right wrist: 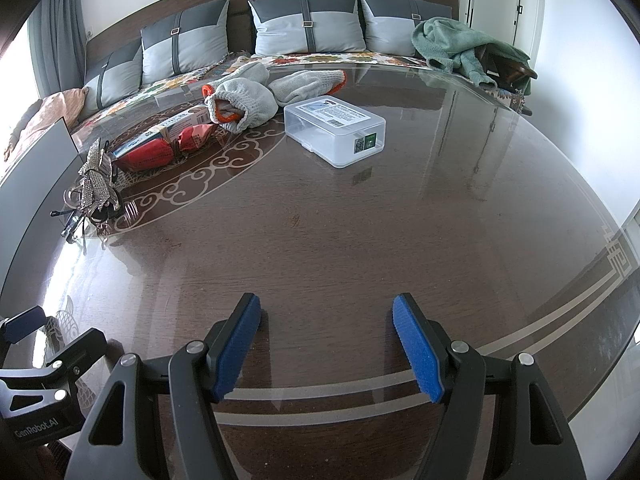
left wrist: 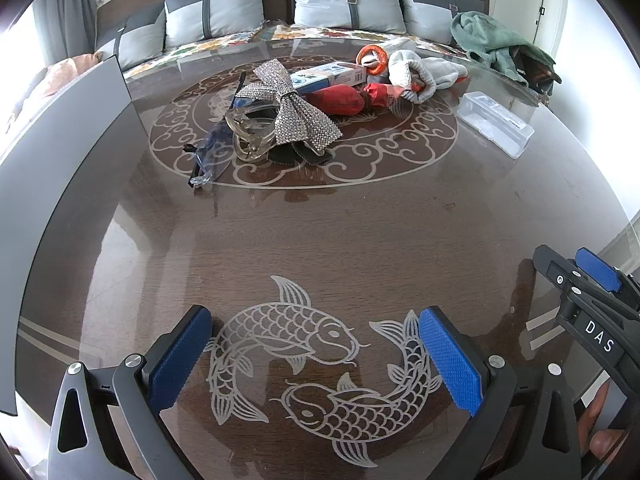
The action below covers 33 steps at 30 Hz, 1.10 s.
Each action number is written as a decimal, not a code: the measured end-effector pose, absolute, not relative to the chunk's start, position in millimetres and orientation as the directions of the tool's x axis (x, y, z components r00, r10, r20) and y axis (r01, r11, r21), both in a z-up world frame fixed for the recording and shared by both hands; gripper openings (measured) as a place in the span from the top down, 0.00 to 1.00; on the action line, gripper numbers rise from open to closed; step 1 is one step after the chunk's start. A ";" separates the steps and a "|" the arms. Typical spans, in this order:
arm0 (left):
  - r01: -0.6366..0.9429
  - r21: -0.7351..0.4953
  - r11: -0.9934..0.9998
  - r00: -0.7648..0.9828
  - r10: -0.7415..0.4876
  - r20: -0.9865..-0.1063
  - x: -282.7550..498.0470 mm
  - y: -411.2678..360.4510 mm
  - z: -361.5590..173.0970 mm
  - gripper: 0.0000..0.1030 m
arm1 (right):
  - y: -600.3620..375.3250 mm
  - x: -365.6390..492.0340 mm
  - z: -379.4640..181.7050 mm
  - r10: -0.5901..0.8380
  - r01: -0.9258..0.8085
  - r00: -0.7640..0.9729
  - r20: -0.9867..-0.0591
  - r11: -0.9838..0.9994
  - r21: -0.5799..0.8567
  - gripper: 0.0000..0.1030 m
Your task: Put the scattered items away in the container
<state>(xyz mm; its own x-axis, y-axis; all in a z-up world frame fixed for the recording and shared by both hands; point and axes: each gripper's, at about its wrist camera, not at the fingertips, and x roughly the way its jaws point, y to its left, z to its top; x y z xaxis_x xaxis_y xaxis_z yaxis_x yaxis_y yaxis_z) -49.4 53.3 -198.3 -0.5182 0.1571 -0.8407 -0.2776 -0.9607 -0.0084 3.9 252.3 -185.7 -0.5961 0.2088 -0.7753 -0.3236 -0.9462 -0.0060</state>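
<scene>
A round dark wooden table under a glass top (right wrist: 360,240) fills both wrist views, with pale scrollwork at its centre and two etched carp near its edge.

In the left wrist view, the left gripper (left wrist: 316,360), black with blue ribbed pads, hangs over the carp with its jaws spread wide and nothing between them. The right gripper (left wrist: 592,280) enters at 4 o'clock. In its own view the right gripper (right wrist: 326,344) is likewise spread wide and empty, above bare table.

The clear rectangular plastic container with a closed lid and printed label (right wrist: 336,130) sits on the glass at 12 o'clock from the right gripper, well apart from it. In the left view it lies at 2 o'clock.

The scattered items lie in a loose cluster on the scrollwork, at 12 o'clock from the left gripper and 10 o'clock from the right. Nearest is a silver rhinestone fabric bow (left wrist: 288,108), lying over a translucent smoky plastic hair claw (left wrist: 250,132). Just beside those, at 9 o'clock, lie blue-tinted glasses (left wrist: 210,156). Behind the bow are a red foil snack packet (left wrist: 340,98) and a blue-and-white cardboard box (left wrist: 330,76), touching each other. Farther back sit a pair of grey knitted work gloves with orange cuffs (right wrist: 256,96).

Beyond the table, a bench holds grey cushions (right wrist: 308,24) and a crumpled green towel (right wrist: 460,48).
</scene>
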 end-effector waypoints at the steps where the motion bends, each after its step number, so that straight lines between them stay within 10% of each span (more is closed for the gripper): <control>1: -0.277 -0.009 -0.961 -0.518 0.157 -0.840 -49.4 53.2 -198.3 0.00 | 252.3 3.9 -185.7 0.209 -0.324 -0.596 -0.775 -0.946 -0.006 0.32; 33: -0.269 -0.006 -0.963 -0.550 0.159 -0.820 -43.8 56.7 -203.5 0.00 | 277.4 -29.8 -167.1 0.070 -0.192 -0.695 -0.715 -0.977 0.090 0.32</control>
<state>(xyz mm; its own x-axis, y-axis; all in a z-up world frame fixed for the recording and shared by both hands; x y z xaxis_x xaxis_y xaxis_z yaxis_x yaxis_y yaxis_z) -43.8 56.7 -203.5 -0.5500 0.1594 -0.8198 -0.2694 -0.9630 -0.0065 -29.8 277.4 -167.1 -0.6953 0.0704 -0.7152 -0.1919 -0.9772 0.0904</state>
